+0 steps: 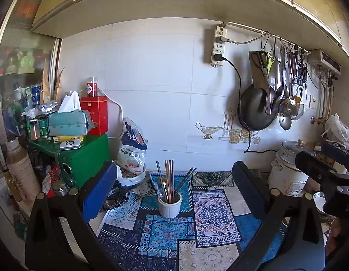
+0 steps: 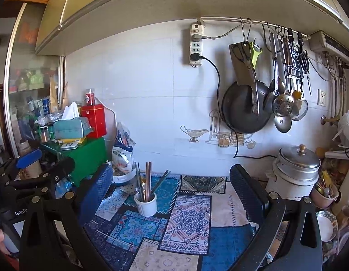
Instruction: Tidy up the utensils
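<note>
Both grippers hang wide and empty — left gripper, right gripper — facing the white holder of utensils on the patterned mat. Careless reach — holder tips, chopsticks scatter.

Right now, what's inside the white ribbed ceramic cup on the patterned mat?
The white ribbed ceramic cup holds upright chopsticks, copper and dark ones, plus a spoon. Their lower ends and the cup's bottom are hidden by its wall.

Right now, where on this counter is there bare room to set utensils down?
The patterned mat is bare between the white utensil cup and the steamer pot, and in front of the cup toward both open grippers. The left side is crowded: green box, food bag. The far right holds dishes.
</note>
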`<state>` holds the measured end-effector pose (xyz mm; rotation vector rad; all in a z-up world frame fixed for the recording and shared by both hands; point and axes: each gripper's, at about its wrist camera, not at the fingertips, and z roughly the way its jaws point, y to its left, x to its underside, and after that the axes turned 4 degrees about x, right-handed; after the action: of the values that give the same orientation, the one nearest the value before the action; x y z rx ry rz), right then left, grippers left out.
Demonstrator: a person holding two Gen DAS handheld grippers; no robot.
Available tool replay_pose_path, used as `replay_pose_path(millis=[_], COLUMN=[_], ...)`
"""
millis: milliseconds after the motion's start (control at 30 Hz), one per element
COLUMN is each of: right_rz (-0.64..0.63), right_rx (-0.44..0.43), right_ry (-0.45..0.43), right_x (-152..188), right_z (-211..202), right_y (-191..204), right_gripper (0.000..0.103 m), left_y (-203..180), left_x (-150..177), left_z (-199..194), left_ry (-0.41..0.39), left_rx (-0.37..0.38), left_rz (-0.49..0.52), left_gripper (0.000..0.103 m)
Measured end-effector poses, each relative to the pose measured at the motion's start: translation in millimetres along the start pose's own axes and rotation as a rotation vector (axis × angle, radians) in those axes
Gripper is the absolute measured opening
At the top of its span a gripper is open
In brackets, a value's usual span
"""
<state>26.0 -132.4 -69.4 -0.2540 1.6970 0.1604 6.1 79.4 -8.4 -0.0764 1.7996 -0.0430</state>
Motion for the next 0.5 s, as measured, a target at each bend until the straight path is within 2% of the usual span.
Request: replay_pose_path(millis=[500], right_rz=[-0.008], right_rx=[-0.014], right_ry=[0.023], right_x=[2.2], right_z=[6.8], right_y=[1.8], right_gripper=[0.103], left_y=[2.0], left_x=[1.8], left_z=[7.8], left_ry=[0.021], left_rx=[0.008], left_rz=[-0.011], left_gripper=[0.102])
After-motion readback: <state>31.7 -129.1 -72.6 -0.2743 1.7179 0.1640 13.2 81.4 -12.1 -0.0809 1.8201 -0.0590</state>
